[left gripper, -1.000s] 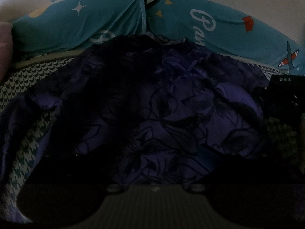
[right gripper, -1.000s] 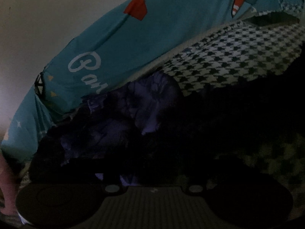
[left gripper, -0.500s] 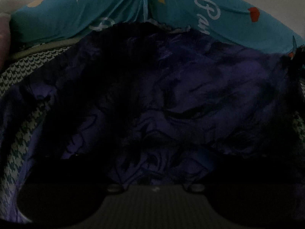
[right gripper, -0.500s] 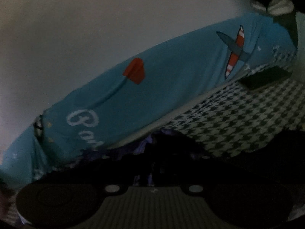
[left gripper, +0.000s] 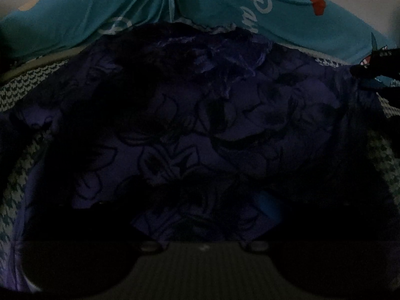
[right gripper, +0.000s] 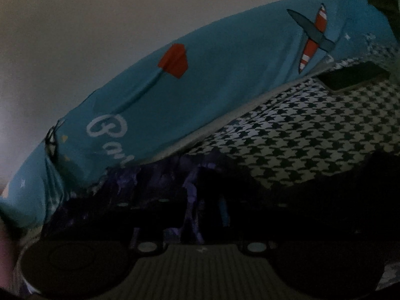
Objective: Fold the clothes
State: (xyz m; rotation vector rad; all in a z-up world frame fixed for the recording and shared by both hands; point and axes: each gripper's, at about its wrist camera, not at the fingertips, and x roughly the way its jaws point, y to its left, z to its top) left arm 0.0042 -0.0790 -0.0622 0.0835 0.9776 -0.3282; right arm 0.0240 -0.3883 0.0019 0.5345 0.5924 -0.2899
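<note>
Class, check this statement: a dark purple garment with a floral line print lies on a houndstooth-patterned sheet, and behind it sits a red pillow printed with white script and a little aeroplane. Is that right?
One detail is wrong: the pillow is teal, not red; only small motifs on it are red. The right wrist view shows this. The purple garment and the houndstooth sheet are as stated.

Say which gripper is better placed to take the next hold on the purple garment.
Probably the left gripper: the purple garment spreads squarely below and ahead of it. The right gripper, jaws opening, sits at the garment's far edge, facing mostly the teal pillow.
</note>
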